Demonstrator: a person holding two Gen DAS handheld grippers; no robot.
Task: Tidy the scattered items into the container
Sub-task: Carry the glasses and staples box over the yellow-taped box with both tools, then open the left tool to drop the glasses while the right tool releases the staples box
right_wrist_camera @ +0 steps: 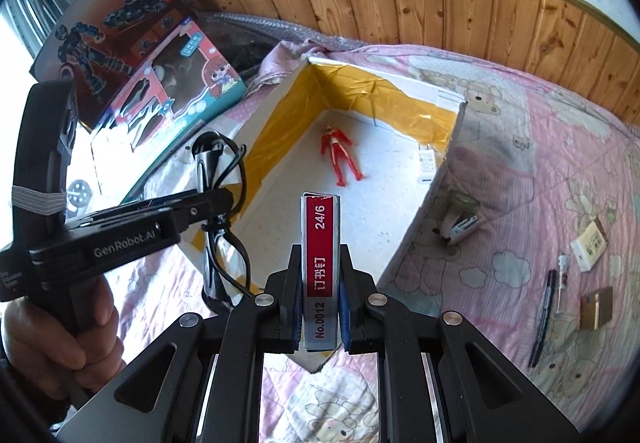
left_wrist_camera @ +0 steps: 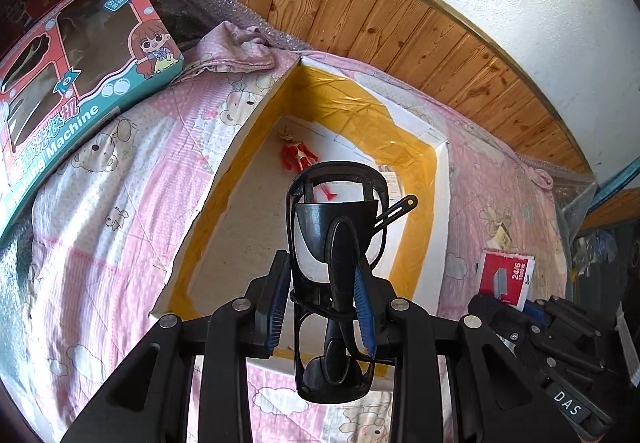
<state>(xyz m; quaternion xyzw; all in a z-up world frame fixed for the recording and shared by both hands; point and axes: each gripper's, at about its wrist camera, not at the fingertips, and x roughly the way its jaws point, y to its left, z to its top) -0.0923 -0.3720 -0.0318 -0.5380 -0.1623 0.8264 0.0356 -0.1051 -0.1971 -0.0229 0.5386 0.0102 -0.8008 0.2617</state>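
I hold two claws above a bed [right_wrist_camera: 520,171] covered in a pink bear-print quilt. A shallow white box [left_wrist_camera: 224,179] with yellow tape round its inner walls lies open on the bed; this is the container, and everything below is placed relative to it.

My left claw [left_wrist_camera: 324,307] is closed on a pair of black glasses [left_wrist_camera: 336,243], gripping them at the folded arms so the frame stands on edge and points forward over the box floor. Held this way they can go down flat without catching a wall.

My right claw [right_wrist_camera: 320,307] is clamped on a red staple box [right_wrist_camera: 321,267], pinched by its narrow sides and standing on end, just over the near corner of the box. In this view my left claw sits to the left of it, over the left wall, held by a hand [right_wrist_camera: 68,339].

Inside the box a red toy figure [right_wrist_camera: 340,155] lies near the far corner; the near half of the floor looks bare, so I judge there is room for both things.

Right of the box, on the quilt, lie a stapler [right_wrist_camera: 460,219], a pen [right_wrist_camera: 542,315] and small cartons [right_wrist_camera: 590,245], well apart from the right wall. Left of the box, toy cartons [left_wrist_camera: 76,83] lean near the left wall, crowding that side.

The walls are low, but I judge the near corner worth clearing first.
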